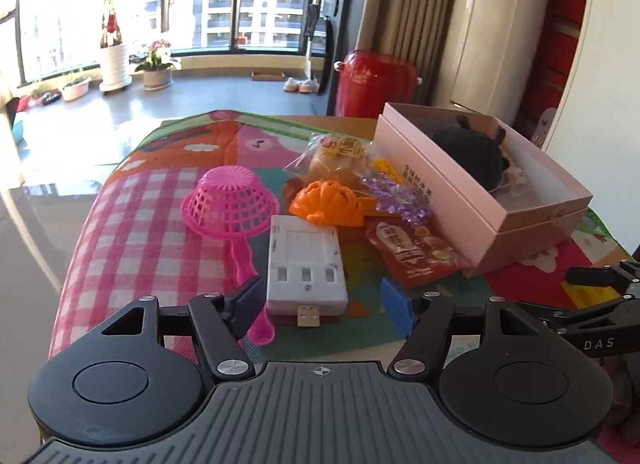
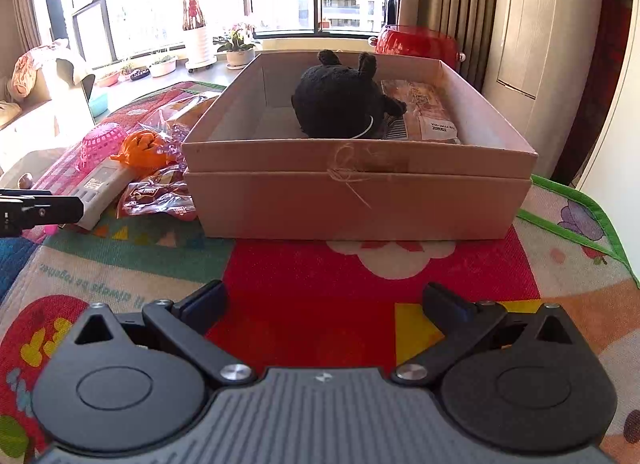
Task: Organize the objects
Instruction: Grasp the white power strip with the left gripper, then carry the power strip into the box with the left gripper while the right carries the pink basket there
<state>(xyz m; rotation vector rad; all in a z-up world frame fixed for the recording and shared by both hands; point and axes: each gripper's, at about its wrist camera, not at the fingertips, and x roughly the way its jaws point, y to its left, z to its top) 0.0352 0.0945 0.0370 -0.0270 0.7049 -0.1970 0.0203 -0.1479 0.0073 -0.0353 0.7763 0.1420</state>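
Inside, box [image 2: 360, 200] holds black plush [image 2: 340, 104], snack packet [image 2: 424, 108].

Open fingers [image 1: 256, 304] astride white charger [image 1: 306, 264]

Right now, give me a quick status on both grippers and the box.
Left gripper open, lined up on white charger. Right gripper open, empty, short of box. Box holds black plush and snack packet. Nothing blocking.
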